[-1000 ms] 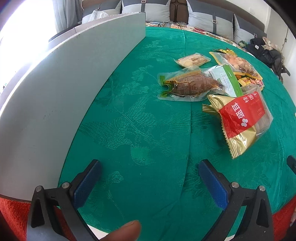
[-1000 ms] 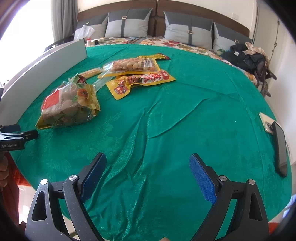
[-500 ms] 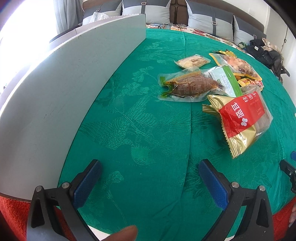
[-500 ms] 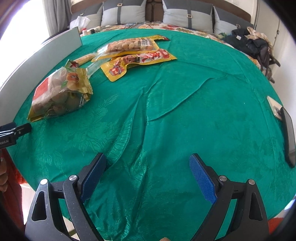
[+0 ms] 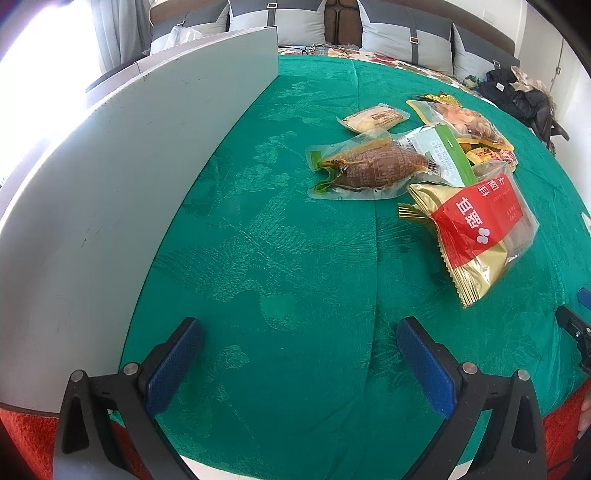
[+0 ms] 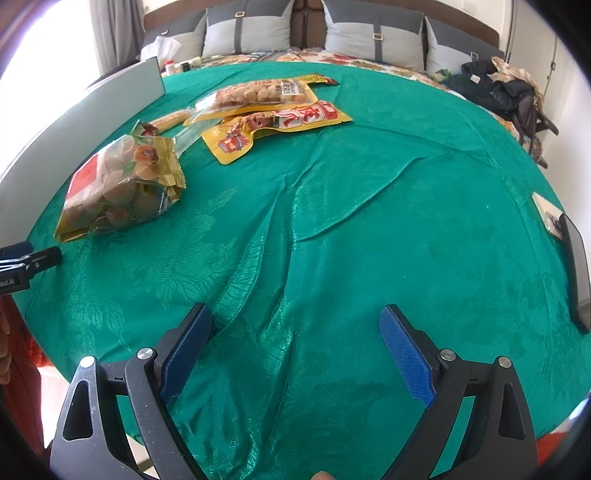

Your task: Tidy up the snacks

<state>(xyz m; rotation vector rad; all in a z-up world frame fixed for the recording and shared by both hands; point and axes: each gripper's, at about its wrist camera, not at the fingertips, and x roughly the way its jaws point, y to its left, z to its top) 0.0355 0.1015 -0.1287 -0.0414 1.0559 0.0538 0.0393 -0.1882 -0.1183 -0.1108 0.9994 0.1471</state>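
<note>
Several snack packs lie on a green tablecloth (image 5: 280, 266). A gold and red bag (image 5: 476, 229) lies nearest; it also shows in the right wrist view (image 6: 118, 188). Beyond it lie a clear pack with a brown snack (image 5: 369, 170), a green and white pack (image 5: 439, 151), a small beige pack (image 5: 373, 119), a clear pack of nuts (image 6: 258, 96) and a yellow pouch (image 6: 277, 125). My left gripper (image 5: 299, 350) is open and empty above the cloth's near edge. My right gripper (image 6: 295, 343) is open and empty, to the right of the snacks.
A tall white board (image 5: 122, 177) stands along the left side of the cloth. A black device (image 6: 576, 273) and a small card (image 6: 548, 218) lie at the right edge. Pillows (image 6: 243, 26) and a heap of dark clothes (image 6: 502, 92) are behind.
My right gripper has moved forward and a little up over the cloth, so the snacks look nearer. My left gripper has barely moved. Both stay open.
</note>
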